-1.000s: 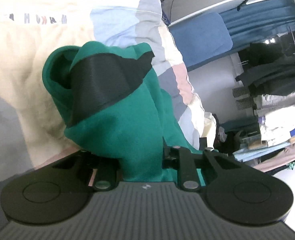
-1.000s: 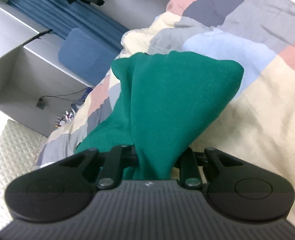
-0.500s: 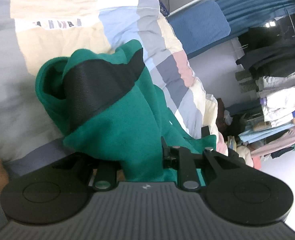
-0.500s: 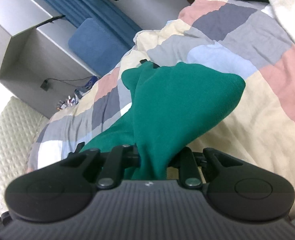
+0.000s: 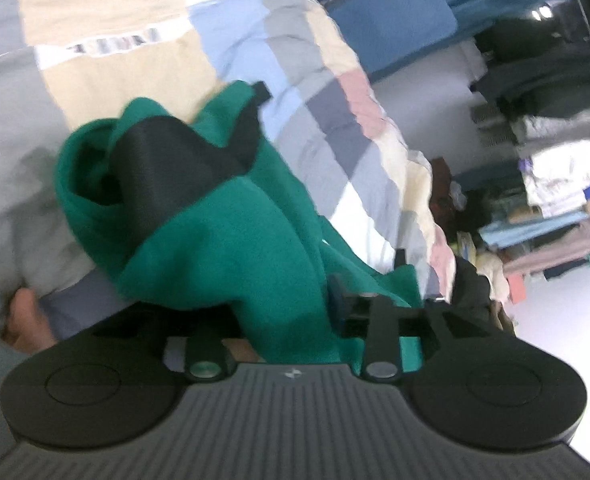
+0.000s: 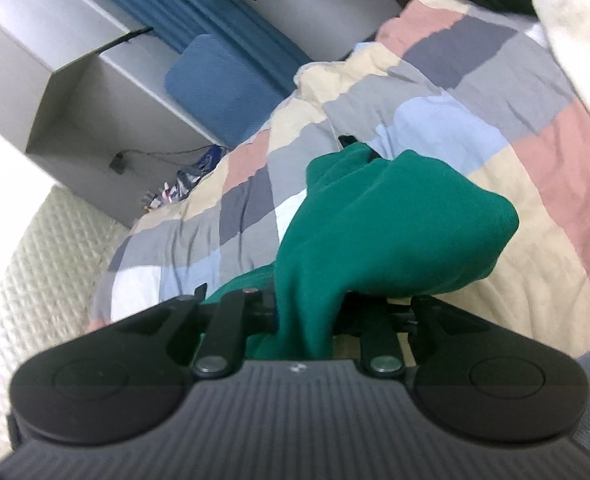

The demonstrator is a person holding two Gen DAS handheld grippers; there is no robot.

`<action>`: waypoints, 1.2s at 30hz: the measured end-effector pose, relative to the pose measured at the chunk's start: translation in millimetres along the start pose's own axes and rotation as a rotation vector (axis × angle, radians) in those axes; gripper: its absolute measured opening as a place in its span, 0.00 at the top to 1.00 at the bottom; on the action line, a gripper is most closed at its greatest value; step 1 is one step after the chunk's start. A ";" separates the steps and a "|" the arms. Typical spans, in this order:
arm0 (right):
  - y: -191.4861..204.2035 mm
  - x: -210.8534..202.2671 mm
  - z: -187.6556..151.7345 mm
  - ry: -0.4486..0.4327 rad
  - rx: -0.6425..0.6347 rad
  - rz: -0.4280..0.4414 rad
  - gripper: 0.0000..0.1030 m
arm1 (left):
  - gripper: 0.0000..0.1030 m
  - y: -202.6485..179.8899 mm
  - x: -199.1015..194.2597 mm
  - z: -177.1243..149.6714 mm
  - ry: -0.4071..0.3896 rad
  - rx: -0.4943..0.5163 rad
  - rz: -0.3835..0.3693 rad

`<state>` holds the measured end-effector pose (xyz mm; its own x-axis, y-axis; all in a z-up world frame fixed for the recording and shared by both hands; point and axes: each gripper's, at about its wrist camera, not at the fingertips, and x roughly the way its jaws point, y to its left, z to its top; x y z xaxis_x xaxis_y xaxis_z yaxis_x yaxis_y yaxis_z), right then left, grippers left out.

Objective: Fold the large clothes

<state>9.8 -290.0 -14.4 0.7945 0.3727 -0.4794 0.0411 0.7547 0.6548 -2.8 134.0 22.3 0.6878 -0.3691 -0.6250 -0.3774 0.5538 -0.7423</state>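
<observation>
A green garment [image 5: 223, 240] with a black ribbed panel [image 5: 163, 168] hangs bunched over my left gripper [image 5: 283, 272], lifted off the bed. Its jaws are opening with the cloth between them, and the cloth hides the pads. In the right wrist view another bunch of the same green garment [image 6: 375, 232] runs up into my right gripper [image 6: 311, 300]. That gripper's jaws are also opening slightly, and the cloth is still pinched there, lifted above the quilt. Green fabric trails down to the bed between the two grippers.
A patchwork quilt [image 6: 515, 152] covers the bed below. A person's hand [image 5: 19, 316] shows at the lower left. A blue cushion [image 6: 215, 84], a grey shelf unit [image 6: 75, 92] and a quilted headboard [image 6: 35, 260] stand beyond. Stacked clothes [image 5: 555, 184] fill shelves at the right.
Both grippers have risen with the green garment, so more of the quilt shows beneath. A hand has come into the left view's lower corner. The left picture is now blurred.
</observation>
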 end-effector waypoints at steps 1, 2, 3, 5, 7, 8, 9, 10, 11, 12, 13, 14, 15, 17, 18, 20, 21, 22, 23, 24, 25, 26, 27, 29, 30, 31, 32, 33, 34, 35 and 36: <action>1.0 0.7 1.3 0.001 0.001 0.010 0.66 | 0.44 -2.0 -1.0 0.2 -0.005 0.003 -0.009; 2.7 0.7 1.9 0.000 -0.003 0.029 0.62 | 0.40 -3.0 -2.2 0.3 -0.010 0.003 -0.021; 3.6 -0.5 2.4 -0.004 -0.005 0.048 0.52 | 0.40 -3.5 -2.7 1.3 -0.013 0.003 -0.036; 6.9 -2.0 5.0 -0.013 -0.007 0.078 0.45 | 0.39 -4.1 -2.9 4.6 -0.023 0.008 -0.050; 11.7 1.1 10.6 -0.018 -0.030 0.092 0.45 | 0.39 -8.2 -2.2 9.6 -0.042 0.014 -0.058; 16.0 4.0 14.1 -0.023 -0.052 0.094 0.45 | 0.38 -11.1 -1.7 12.6 -0.054 0.014 -0.063; 19.7 6.4 18.1 -0.031 -0.066 0.096 0.45 | 0.38 -15.1 -0.9 16.7 -0.068 0.018 -0.069; 22.9 8.7 22.3 -0.039 -0.073 0.098 0.45 | 0.36 -18.9 1.0 21.1 -0.079 0.024 -0.075; 26.1 11.8 27.4 -0.048 -0.078 0.103 0.45 | 0.36 -23.2 4.0 26.0 -0.091 0.028 -0.079; 29.5 15.5 32.3 -0.059 -0.088 0.108 0.45 | 0.35 -26.6 6.4 31.0 -0.103 0.032 -0.080; 32.7 20.0 36.6 -0.071 -0.103 0.110 0.45 | 0.35 -29.5 10.7 36.4 -0.116 0.040 -0.079; 36.3 26.0 40.6 -0.082 -0.122 0.109 0.45 | 0.34 -32.5 14.2 40.7 -0.127 0.046 -0.079; 39.9 33.0 44.0 -0.090 -0.142 0.106 0.45 | 0.34 -36.8 21.1 46.1 -0.140 0.053 -0.078; 46.4 49.8 50.8 -0.106 -0.200 0.087 0.45 | 0.34 -44.6 34.5 56.6 -0.169 0.094 -0.065; 47.5 57.3 53.7 -0.113 -0.223 0.076 0.45 | 0.34 -49.2 42.9 61.4 -0.187 0.120 -0.048; 48.7 76.2 59.2 -0.127 -0.263 0.044 0.42 | 0.34 -57.0 58.8 70.4 -0.220 0.166 -0.016; 48.9 86.6 62.0 -0.129 -0.286 0.027 0.40 | 0.34 -64.7 70.0 76.1 -0.236 0.224 0.019; 47.9 97.7 64.6 -0.132 -0.309 0.010 0.40 | 0.34 -70.9 80.1 81.1 -0.251 0.279 0.058; 46.8 108.1 67.2 -0.130 -0.327 -0.005 0.40 | 0.34 -76.4 90.8 86.0 -0.260 0.324 0.100; 45.5 116.9 69.4 -0.128 -0.346 -0.019 0.40 | 0.34 -79.1 104.9 92.6 -0.254 0.356 0.138; 43.9 126.8 71.7 -0.123 -0.360 -0.031 0.40 | 0.34 -79.4 116.5 98.5 -0.241 0.369 0.159; 42.3 134.6 73.6 -0.112 -0.365 -0.039 0.40 | 0.34 -78.4 127.8 104.0 -0.229 0.375 0.175; 41.0 143.6 75.6 -0.099 -0.379 -0.049 0.40 | 0.34 -75.6 139.0 110.0 -0.221 0.379 0.188; 40.4 159.8 77.5 -0.086 -0.422 -0.076 0.42 | 0.34 -71.1 160.2 119.1 -0.207 0.397 0.222; 39.2 167.6 77.6 -0.073 -0.431 -0.088 0.43 | 0.34 -68.5 169.4 121.0 -0.201 0.401 0.230; 36.2 177.8 79.2 -0.051 -0.433 -0.098 0.43 | 0.34 -66.4 178.4 123.0 -0.188 0.409 0.237; 33.4 187.0 79.6 -0.028 -0.437 -0.106 0.43 | 0.34 -63.9 187.5 124.4 -0.175 0.423 0.247; 31.0 198.2 79.7 -0.007 -0.451 -0.120 0.43 | 0.34 -61.8 196.9 124.8 -0.171 0.448 0.265; 28.5 208.8 79.5 0.011 -0.470 -0.136 0.43 | 0.34 -61.3 204.6 124.2 -0.170 0.470 0.280; 25.4 218.7 78.7 0.023 -0.489 -0.145 0.43 | 0.34 -60.6 210.9 123.8 -0.167 0.488 0.293; 22.4 227.2 78.6 0.031 -0.502 -0.151 0.43 | 0.34 -58.9 217.1 121.8 -0.165 0.500 0.299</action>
<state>238.9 -230.9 -62.8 0.7836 0.2502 -0.5686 -0.1482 0.9642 0.2201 244.3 112.2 -40.3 0.6988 -0.0446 -0.7139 -0.2598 0.9140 -0.3115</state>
